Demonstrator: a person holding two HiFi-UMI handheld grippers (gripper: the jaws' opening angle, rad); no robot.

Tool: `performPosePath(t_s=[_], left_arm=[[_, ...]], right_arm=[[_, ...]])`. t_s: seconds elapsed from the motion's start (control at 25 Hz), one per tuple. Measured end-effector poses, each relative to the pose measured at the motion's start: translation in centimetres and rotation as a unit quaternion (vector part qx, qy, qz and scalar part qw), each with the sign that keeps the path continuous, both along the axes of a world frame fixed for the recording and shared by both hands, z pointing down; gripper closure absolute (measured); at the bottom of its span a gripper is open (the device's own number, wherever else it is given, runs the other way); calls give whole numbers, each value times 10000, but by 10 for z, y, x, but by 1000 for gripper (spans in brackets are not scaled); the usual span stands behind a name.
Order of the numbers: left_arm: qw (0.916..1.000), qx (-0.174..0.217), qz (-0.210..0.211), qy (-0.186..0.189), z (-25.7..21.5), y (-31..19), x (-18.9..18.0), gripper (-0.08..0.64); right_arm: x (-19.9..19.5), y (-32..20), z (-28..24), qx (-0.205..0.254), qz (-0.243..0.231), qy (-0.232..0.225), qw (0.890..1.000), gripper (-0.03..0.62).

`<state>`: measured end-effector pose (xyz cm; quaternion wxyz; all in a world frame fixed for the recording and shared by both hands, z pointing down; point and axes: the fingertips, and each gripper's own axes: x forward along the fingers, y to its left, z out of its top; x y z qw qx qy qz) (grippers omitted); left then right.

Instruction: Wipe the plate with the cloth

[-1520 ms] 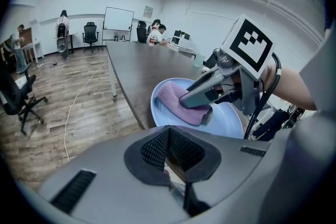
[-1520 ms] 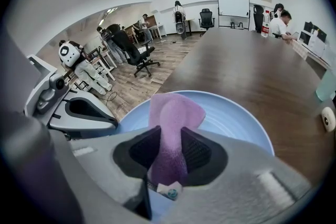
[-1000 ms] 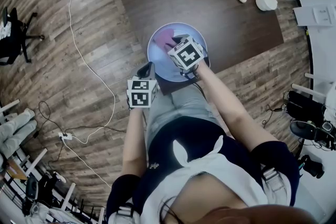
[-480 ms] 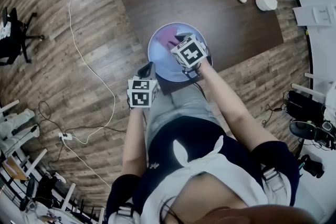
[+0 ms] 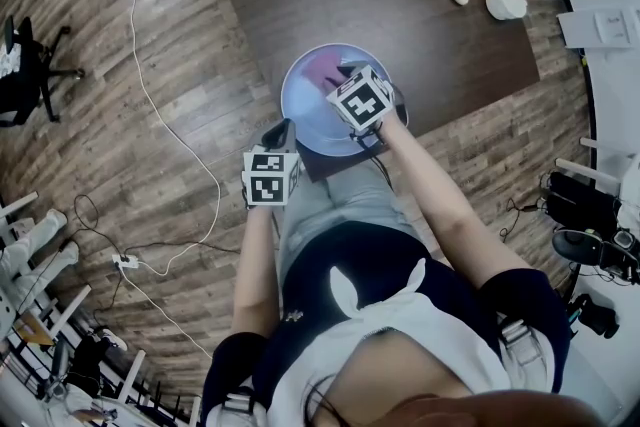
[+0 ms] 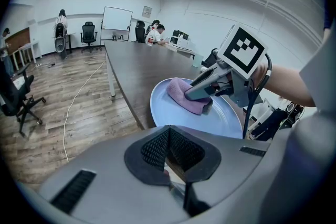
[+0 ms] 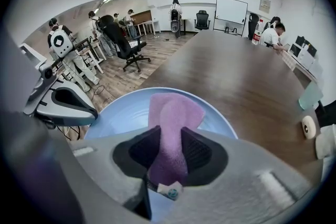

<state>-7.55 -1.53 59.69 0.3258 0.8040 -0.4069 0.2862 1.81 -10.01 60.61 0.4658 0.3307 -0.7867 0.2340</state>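
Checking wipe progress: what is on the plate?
A purple cloth lies on the plate, pinched between the right gripper's fingers. The plate under the cloth is covered, so its state there cannot be seen.

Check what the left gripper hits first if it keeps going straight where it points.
Probably the near rim of the plate: the left gripper, jaws together and empty, aims down at it. Depth is unclear, so the edge of the table may come first.
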Motion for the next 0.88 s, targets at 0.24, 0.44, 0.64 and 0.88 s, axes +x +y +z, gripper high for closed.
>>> performPosePath(t_s=[0.24,0.44,0.64,0.88], left_arm=[[10000,7,-6,-10,1,0,-1,555],[10000,13,-14,-18,1,1,0,555],[10000,20,2,-24,1,1,1,557],[10000,20,-15,-58,2,1,-2,555]], right_arm=[[5,0,2,-25,36,76,10000,472],[12,-1,0,46,72,205,9998,472],[20,-3,-4,218,-12,438,9988,472],[27,-2,-2,238,66,578,9980,472]])
